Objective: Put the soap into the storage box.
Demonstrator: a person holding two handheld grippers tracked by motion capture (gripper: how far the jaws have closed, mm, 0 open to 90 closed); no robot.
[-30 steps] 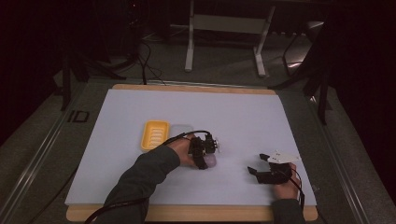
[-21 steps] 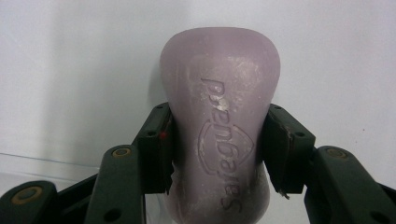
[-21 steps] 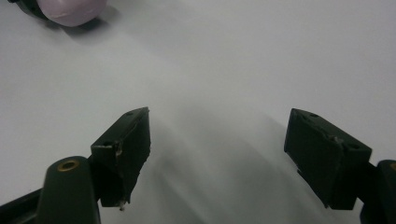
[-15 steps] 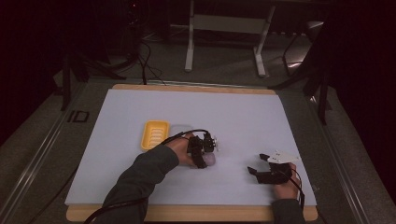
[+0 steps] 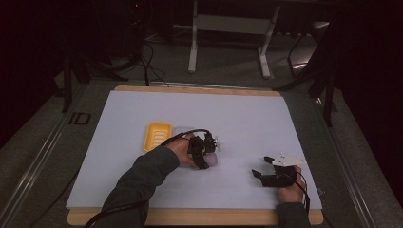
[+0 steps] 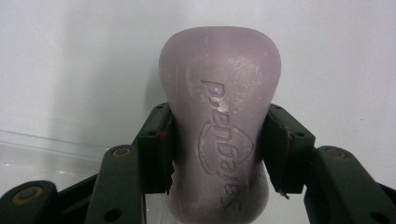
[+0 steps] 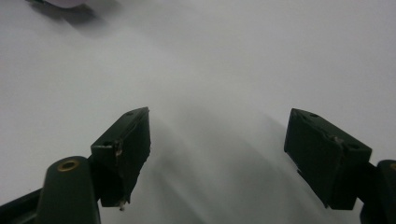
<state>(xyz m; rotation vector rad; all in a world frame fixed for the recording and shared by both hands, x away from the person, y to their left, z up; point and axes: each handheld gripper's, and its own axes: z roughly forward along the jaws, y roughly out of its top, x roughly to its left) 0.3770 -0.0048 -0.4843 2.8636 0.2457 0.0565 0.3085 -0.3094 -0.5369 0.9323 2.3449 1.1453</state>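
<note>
A pale lilac soap bar (image 6: 219, 126) is seen clamped at its waist between the black pads (image 6: 156, 147) of the left gripper (image 6: 217, 149), an embossed brand mark facing the camera and the bar's rounded end projecting beyond the jaws over the white tabletop (image 6: 70, 60). The step in hand is judged to be the grasp itself, already made and not yet followed by a lift or a carry. To that gripper's left, as the high view has it, a yellow soap dish (image 5: 157, 135) is laid, near but apart from the bar (image 5: 211, 160); it is taken as the likely destination, so the next move would call for the bar to be raised clear of the surface, swung across and lowered flat into the dish without the grip slackening. The right gripper (image 7: 217, 156) is held idle well off to the side, its jaws spread wide over bare tabletop with nothing between them. Much is left uncertain: from above the bar is largely covered by the left gripper (image 5: 203, 148) and the hand, so whether it rests on the surface or hangs just above it cannot be told. A clear edge at the lower left of the left gripper view cannot be identified, and the room beyond the tabletop is lost in darkness.
</note>
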